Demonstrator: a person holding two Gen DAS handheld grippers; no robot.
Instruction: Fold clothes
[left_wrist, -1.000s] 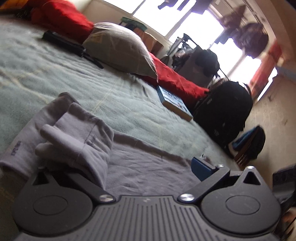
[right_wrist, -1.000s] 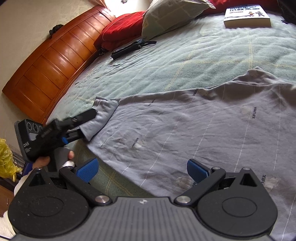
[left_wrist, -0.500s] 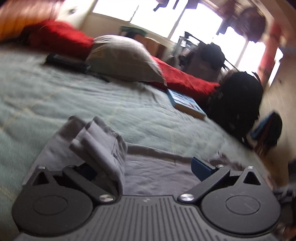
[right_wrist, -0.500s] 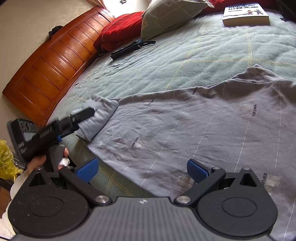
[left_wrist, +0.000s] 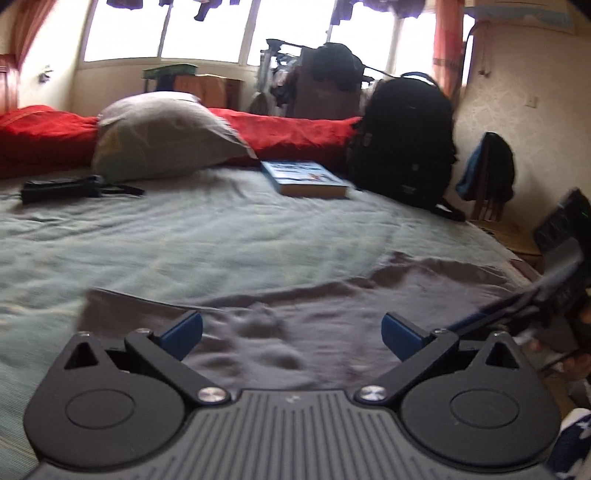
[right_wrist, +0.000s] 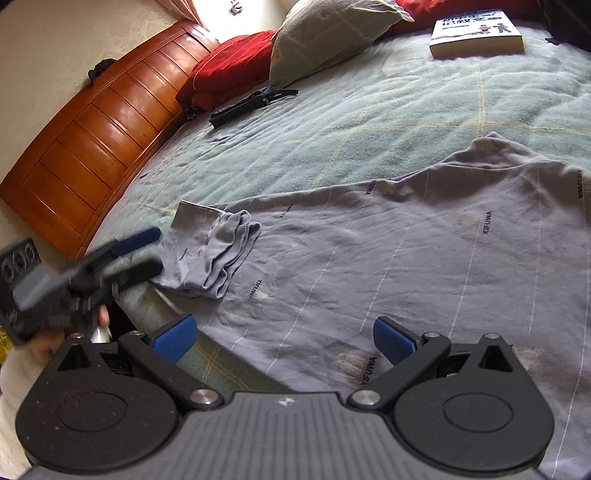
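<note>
Grey shirt (right_wrist: 424, 258) spread flat on green blanket (right_wrist: 351, 122), well short of pillow (right_wrist: 332, 33), hem toward both cameras. Sleeve (right_wrist: 210, 254) folded in a bunched heap onto shirt's left edge, on the side toward headboard (right_wrist: 99, 136). Left gripper (left_wrist: 291, 330) spread wide, nothing between fingers, low over shirt; seen from the right wrist just beside sleeve, apart from it. Right gripper (right_wrist: 282, 338) likewise spread and empty, hovering above shirt's near edge. Book (right_wrist: 476, 33) beyond shirt, right of pillow. Black strap (right_wrist: 255, 105) in front of pillow, near headboard. Backpack (left_wrist: 402, 136) right of book.
</note>
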